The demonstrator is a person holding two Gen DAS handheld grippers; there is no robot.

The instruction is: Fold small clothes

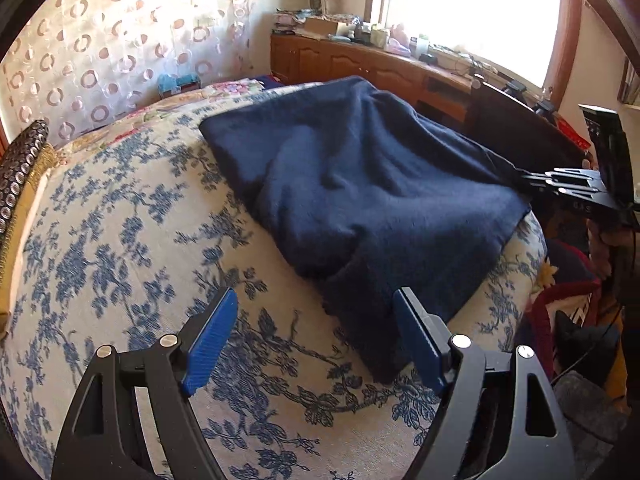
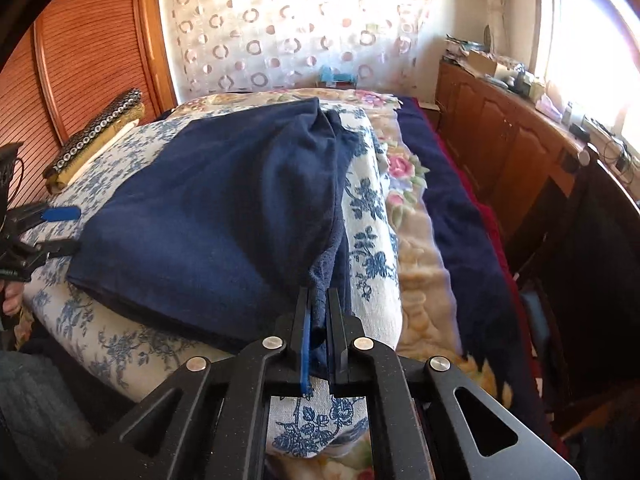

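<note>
A navy blue garment [image 1: 360, 196] lies partly folded on a white cushion with blue flower print [image 1: 120, 240]. My left gripper [image 1: 316, 328] is open and empty, just above the cushion at the garment's near corner. My right gripper [image 2: 319, 304] is shut on the garment's [image 2: 224, 208] near right edge, the cloth pinched between its fingers. In the left wrist view the right gripper [image 1: 560, 184] shows at the garment's far right edge. In the right wrist view the left gripper [image 2: 56, 228] shows open at the garment's left side.
The cushion [image 2: 372, 208] sits on a bed with a floral blanket [image 2: 416, 240] and a dark blue cover [image 2: 460, 208]. A wooden cabinet [image 1: 360, 60] with clutter stands under a bright window. A beaded dark cushion [image 2: 100, 128] lies at the back left. A patterned curtain [image 1: 120, 40] hangs behind.
</note>
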